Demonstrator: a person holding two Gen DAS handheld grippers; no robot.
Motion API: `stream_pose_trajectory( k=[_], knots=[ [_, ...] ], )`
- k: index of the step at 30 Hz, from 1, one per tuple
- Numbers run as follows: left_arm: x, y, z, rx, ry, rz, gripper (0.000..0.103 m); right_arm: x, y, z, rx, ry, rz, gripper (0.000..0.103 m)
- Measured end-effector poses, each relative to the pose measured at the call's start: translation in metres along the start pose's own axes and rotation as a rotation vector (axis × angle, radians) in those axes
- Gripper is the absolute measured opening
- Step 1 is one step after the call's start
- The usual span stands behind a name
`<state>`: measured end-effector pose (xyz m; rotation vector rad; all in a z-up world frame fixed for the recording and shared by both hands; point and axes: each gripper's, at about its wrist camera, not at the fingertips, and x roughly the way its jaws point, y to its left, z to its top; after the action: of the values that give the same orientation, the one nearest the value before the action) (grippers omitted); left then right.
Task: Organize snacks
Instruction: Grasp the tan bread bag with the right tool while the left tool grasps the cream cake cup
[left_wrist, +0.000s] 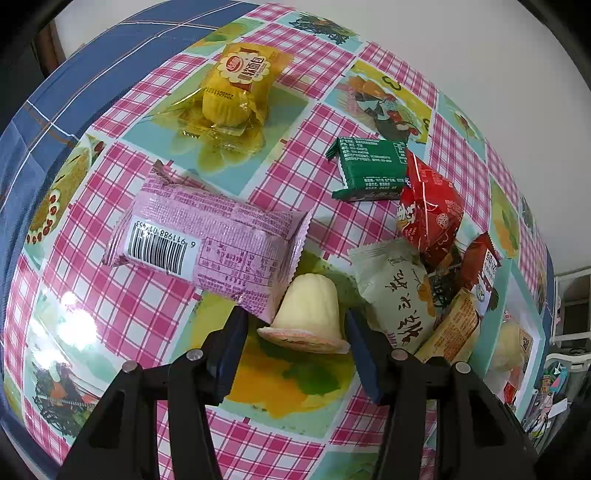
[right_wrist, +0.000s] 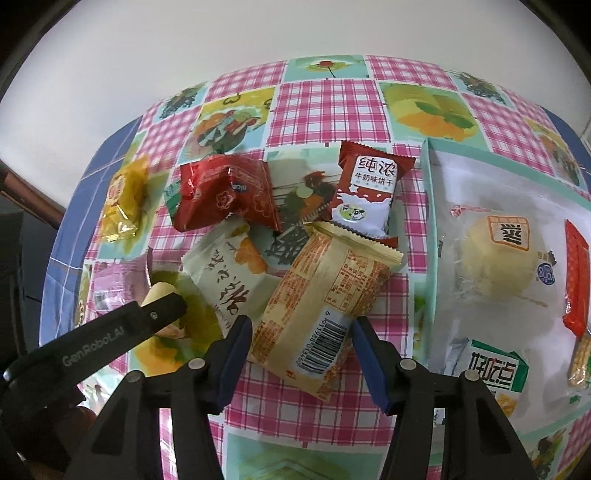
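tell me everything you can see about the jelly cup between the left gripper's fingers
The jelly cup is a small fluted plastic cup, pale creamy yellow, with a pinkish foil lid. It lies tipped on the checked tablecloth, lid rim toward the camera. Its narrow end meets the pink snack packet; a white pastry packet lies just right. The left gripper straddles it, though pad contact isn't clear.

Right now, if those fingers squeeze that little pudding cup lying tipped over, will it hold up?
The pudding cup looks like thin ribbed plastic, so it may dent. Lying on its side and tapered, it would probably roll in a curve. Its foil lid rim looks flimsy.
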<state>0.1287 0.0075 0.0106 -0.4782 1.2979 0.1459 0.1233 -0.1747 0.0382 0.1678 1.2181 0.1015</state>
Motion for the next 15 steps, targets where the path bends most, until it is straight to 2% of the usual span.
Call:
stream_pose_trajectory(
  k=[7, 15],
  knots=[
    [-0.001, 0.003, 0.002, -0.009, 0.001, -0.006, 0.056, -0.003, -0.014, 0.002, 0.057, -0.016, 0.002, 0.059],
    [0.002, -0.004, 0.002, 0.009, 0.000, 0.014, 0.056, 0.005, -0.006, 0.000, 0.046, 0.002, -0.002, 0.060]
  ],
)
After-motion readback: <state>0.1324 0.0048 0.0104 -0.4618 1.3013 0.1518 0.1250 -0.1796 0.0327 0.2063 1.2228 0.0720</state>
